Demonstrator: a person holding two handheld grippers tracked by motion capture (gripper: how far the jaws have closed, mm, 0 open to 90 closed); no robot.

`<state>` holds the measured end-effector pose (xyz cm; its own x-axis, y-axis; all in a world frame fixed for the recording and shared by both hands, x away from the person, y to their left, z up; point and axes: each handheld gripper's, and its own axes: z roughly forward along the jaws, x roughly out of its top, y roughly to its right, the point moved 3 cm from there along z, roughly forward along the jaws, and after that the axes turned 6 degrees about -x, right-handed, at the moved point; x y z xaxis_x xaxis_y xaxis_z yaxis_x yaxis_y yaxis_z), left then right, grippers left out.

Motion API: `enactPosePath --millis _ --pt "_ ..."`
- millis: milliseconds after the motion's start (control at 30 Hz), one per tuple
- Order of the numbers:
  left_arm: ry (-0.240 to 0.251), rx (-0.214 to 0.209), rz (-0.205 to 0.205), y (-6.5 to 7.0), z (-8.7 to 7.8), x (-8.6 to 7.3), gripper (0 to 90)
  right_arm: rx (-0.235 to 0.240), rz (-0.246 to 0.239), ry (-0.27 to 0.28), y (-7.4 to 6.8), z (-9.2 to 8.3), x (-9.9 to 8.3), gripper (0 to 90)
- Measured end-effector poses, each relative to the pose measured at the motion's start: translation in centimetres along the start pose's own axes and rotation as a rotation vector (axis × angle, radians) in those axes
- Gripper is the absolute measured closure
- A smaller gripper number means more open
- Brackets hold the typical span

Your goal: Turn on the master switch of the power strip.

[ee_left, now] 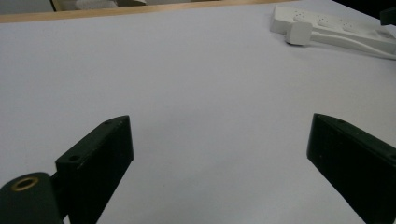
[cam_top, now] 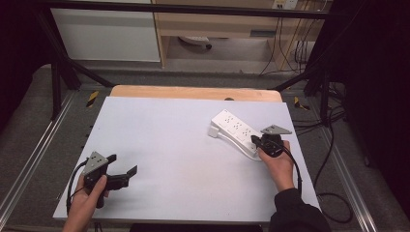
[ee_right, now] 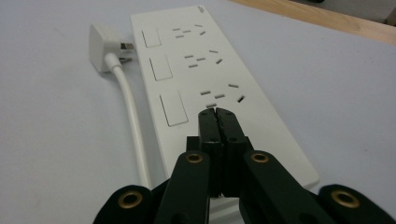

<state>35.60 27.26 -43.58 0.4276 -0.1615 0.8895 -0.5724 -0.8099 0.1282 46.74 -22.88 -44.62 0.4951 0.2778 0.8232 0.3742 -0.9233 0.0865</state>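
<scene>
A white power strip [cam_top: 235, 129] with three sockets and three switches lies at the right of the white table, its white cable [ee_right: 133, 121] and plug [ee_right: 102, 46] lying beside it. My right gripper [cam_top: 255, 140] is shut with nothing between its jaws, its tips [ee_right: 217, 113] over the near end of the strip [ee_right: 205, 79] by the nearest socket. My left gripper [cam_top: 122, 165] is open at the table's near left, far from the strip [ee_left: 336, 28], jaws wide apart over bare table.
The white board [cam_top: 169, 145] lies on a wooden table [cam_top: 193, 93]. Black frame bars and cables run along the floor on both sides. A shelf unit stands beyond the table.
</scene>
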Motion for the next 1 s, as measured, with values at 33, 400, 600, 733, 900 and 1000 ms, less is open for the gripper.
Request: enactPosePath --millis 33,400,600,733,900,1000 --pt "-0.002 0.001 0.000 -0.01 0.02 -0.02 7.2 -0.010 -0.016 -0.008 0.04 -0.05 -0.05 90.0" --pt "-0.011 -0.003 -0.001 0.06 0.12 -0.09 7.2 -0.002 -0.028 -0.034 0.02 -0.15 -0.85 90.0" --pt "-0.014 -0.001 -0.003 -0.01 0.11 -0.13 7.2 -0.001 -0.017 -0.041 0.13 -0.06 -0.94 90.0" --pt "-0.015 0.000 -0.003 0.00 0.11 -0.14 7.2 -0.001 -0.016 -0.042 0.19 -0.10 -0.93 90.0" --pt "-0.018 0.001 -0.001 0.02 0.13 -0.16 7.2 0.001 -0.018 -0.044 0.23 0.01 -1.00 90.0" --pt "-0.015 0.005 -0.005 -0.06 0.11 -0.14 7.2 0.005 -0.015 -0.045 0.26 0.02 -1.02 90.0"
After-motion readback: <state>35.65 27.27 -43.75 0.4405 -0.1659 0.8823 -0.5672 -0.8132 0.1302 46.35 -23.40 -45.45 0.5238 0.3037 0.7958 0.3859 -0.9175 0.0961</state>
